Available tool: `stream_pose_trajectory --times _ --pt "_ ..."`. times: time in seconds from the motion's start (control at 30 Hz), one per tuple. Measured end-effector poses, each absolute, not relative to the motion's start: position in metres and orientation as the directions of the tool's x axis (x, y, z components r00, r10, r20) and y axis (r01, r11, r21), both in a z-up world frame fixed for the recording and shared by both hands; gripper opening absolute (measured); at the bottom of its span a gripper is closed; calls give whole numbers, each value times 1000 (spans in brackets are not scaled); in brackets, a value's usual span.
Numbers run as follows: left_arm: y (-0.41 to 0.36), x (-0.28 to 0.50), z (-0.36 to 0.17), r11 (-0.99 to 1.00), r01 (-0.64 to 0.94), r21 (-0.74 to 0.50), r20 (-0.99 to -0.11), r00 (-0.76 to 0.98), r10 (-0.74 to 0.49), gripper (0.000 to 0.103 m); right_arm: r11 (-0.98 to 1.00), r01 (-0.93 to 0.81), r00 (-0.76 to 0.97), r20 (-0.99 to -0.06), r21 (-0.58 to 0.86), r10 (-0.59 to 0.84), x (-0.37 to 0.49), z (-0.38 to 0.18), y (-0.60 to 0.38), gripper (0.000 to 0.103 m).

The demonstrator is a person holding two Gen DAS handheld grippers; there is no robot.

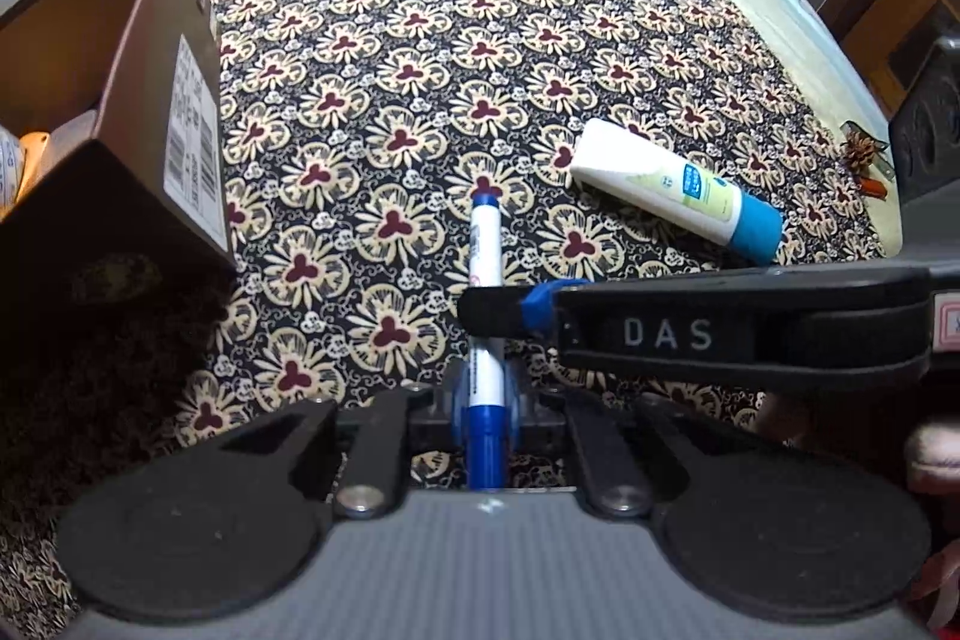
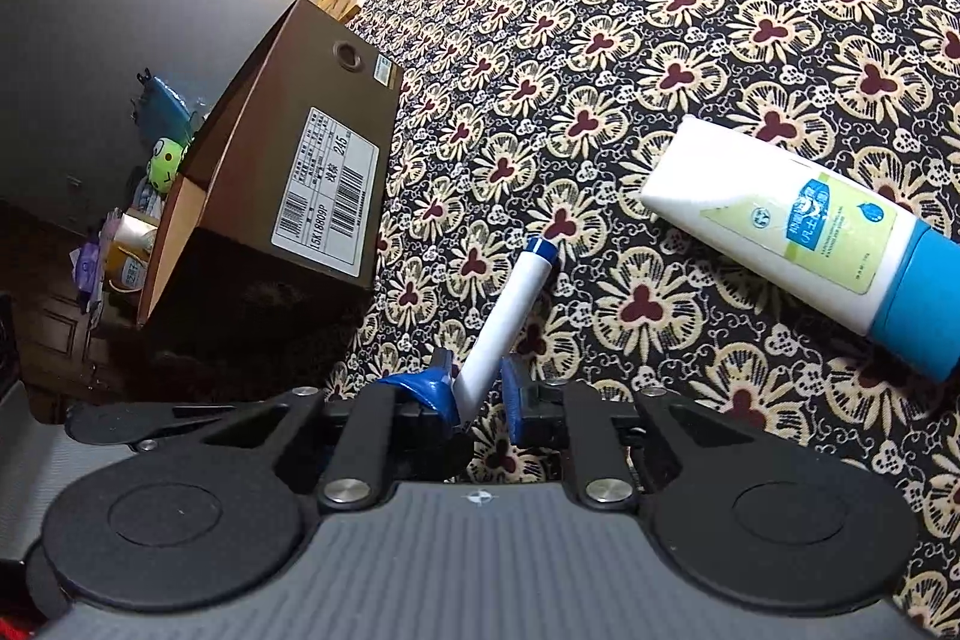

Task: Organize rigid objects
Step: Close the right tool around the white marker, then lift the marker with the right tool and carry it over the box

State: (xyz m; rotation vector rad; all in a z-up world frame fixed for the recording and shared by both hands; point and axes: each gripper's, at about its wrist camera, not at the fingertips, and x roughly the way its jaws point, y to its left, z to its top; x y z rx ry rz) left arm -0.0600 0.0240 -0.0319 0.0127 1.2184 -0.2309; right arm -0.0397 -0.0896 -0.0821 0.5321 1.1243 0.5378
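my left claw (image 1: 485, 403) pinches the blue cap end of a smooth white marker (image 1: 485, 244), its barrel pointing to 12 o'clock over the floral-cloth counter (image 1: 420, 10). my right claw (image 2: 477, 394) grips the same marker mid-barrel (both hold it). a glossy tube (image 1: 678, 189) lies at 2 o'clock; the cardboard box (image 1: 150, 112) crowds 10 o'clock.

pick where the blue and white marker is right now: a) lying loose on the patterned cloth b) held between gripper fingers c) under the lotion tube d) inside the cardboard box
b: the marker sits clamped between the left gripper fingers, its far end raised over the cloth, clear of the box and the tube.
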Motion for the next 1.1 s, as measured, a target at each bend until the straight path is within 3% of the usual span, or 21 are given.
stream_pose_trajectory --times 0.67,1.1 --pt "96 -70 27 912 374 -171 -834 438 -336 10 751 -74 512 -621 656 593 -56 -30 -44 0" --pt "176 -56 83 916 360 -178 -735 570 -367 10 786 -286 572 -560 549 599 -21 39 28 0"
